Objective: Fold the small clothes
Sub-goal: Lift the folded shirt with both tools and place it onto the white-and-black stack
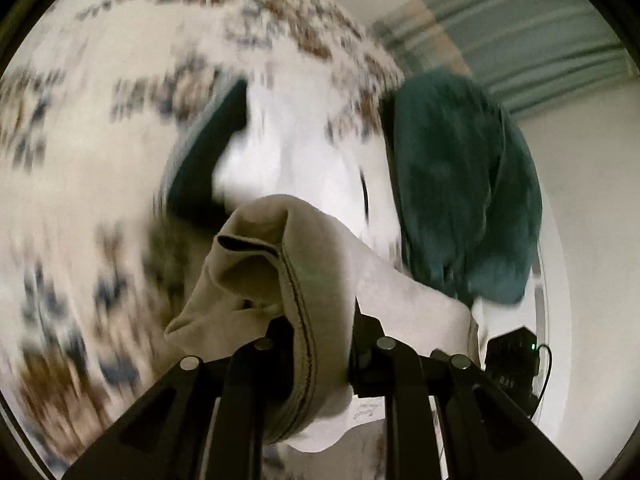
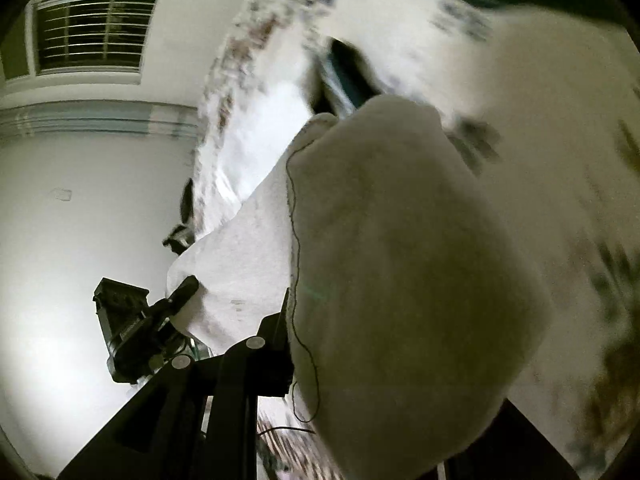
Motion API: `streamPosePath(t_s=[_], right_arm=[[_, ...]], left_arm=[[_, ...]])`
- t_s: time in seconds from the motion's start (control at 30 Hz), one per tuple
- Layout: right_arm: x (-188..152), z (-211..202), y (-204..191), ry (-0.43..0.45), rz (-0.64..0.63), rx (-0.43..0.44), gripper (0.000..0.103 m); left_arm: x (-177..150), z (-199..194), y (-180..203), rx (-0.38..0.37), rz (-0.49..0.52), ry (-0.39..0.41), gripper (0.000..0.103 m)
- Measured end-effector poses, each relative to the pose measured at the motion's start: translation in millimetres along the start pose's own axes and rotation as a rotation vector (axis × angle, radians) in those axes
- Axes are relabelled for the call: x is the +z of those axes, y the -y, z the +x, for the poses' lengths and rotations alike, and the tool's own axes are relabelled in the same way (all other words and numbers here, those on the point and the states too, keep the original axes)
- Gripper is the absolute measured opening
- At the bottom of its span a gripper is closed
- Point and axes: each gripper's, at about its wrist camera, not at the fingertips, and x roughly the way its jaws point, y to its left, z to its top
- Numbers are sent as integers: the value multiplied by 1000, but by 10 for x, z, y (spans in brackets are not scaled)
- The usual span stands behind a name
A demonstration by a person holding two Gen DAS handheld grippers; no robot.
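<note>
I see the beige garment (image 1: 280,280) bunched between the fingers of my left hand-held gripper (image 1: 316,356), its stitched hem running down through the pinch, lifted above the patterned bedspread (image 1: 80,140). My right hand-held gripper (image 2: 304,352) has the same cloth (image 2: 400,280) draped over it; I cannot tell how its jaws stand. A teal garment (image 1: 460,184) lies just beyond on the bed, by a white piece (image 1: 292,148). A window (image 2: 94,34) shows in the right view.

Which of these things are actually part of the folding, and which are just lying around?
In the job:
beige garment
left gripper
right gripper

Lying about:
dark teal cloth
patterned bedspread
white cloth
window blinds
</note>
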Motion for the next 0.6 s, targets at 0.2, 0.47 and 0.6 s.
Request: streamPosePath(t_s=[0.2, 0.47, 0.6], right_arm=[[1117, 785, -591, 48, -57, 22, 20], [1928, 1543, -516, 21, -40, -116, 20], [2029, 1703, -453, 10, -40, -178, 26]], left_arm=[[1135, 284, -249, 36, 6, 43, 15], [1455, 840, -687, 115, -42, -73, 19], [1403, 789, -659, 144, -34, -63, 31]])
